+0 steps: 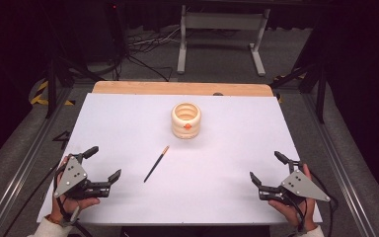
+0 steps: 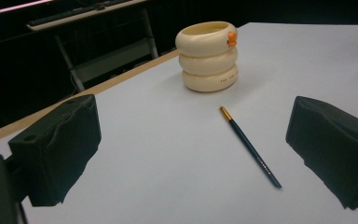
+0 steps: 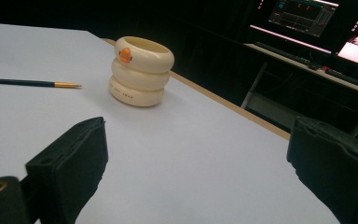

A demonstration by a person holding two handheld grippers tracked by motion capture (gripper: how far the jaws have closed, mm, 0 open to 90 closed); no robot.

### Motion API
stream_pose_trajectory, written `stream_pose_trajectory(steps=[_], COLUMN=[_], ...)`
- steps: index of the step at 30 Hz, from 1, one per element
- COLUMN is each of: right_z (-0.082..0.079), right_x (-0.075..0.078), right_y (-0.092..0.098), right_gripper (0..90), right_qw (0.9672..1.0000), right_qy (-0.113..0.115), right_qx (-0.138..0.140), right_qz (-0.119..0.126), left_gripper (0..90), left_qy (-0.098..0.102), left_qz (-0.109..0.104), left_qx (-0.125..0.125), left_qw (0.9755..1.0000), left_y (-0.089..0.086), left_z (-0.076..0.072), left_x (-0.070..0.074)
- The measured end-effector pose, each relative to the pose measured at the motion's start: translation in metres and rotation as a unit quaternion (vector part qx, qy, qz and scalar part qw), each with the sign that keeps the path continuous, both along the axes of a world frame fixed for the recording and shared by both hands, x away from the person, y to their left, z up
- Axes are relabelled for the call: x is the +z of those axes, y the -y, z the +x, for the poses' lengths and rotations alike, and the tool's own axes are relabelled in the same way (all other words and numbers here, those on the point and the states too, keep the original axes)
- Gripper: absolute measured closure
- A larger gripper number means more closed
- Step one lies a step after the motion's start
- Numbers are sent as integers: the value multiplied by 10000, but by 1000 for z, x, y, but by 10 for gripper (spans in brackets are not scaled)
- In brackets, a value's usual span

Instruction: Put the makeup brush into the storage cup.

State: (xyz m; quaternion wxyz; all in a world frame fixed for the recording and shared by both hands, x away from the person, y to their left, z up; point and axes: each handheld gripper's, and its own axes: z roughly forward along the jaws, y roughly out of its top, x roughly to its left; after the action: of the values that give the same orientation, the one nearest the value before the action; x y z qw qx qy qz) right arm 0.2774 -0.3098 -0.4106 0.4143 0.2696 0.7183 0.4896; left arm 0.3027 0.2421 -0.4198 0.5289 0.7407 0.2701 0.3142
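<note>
My left tongs (image 1: 103, 163) rest at the near left of the white counter (image 1: 227, 197), jaws spread wide with nothing between them. My right tongs (image 1: 267, 168) sit at the near right, just as wide and just as empty. The dark pencil (image 1: 156, 164) lies flat near the middle, closer to my left tongs, its gold end pointing far and right towards the cream ringed holder (image 1: 186, 120), which stands upright beyond it, apart from it.

Dark pencil (image 1: 156, 164) – flat on table, near cream holder (image 1: 186, 121).
</note>
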Motion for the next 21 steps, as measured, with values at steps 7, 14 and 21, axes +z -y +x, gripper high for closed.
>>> stream_pose_trajectory(steps=[7, 14, 21], right_z=[2, 4, 4], right_x=[-3, -4, -6], right_y=[-2, -5, -3], right_gripper=[63, 66, 82], right_qw=[9999, 9996, 9996], right_qy=[-115, -128, -92], right_qx=[-18, -9, -176], right_qz=[-117, -251, -202], left_gripper=[47, 61, 74], left_qy=[-202, -443, -786], left_qz=[88, 303, 591], left_qx=[47, 69, 276], left_qw=[9997, 9985, 9948], left_y=[2, 8, 23], left_z=[2, 6, 22], left_x=[-3, -4, -1])
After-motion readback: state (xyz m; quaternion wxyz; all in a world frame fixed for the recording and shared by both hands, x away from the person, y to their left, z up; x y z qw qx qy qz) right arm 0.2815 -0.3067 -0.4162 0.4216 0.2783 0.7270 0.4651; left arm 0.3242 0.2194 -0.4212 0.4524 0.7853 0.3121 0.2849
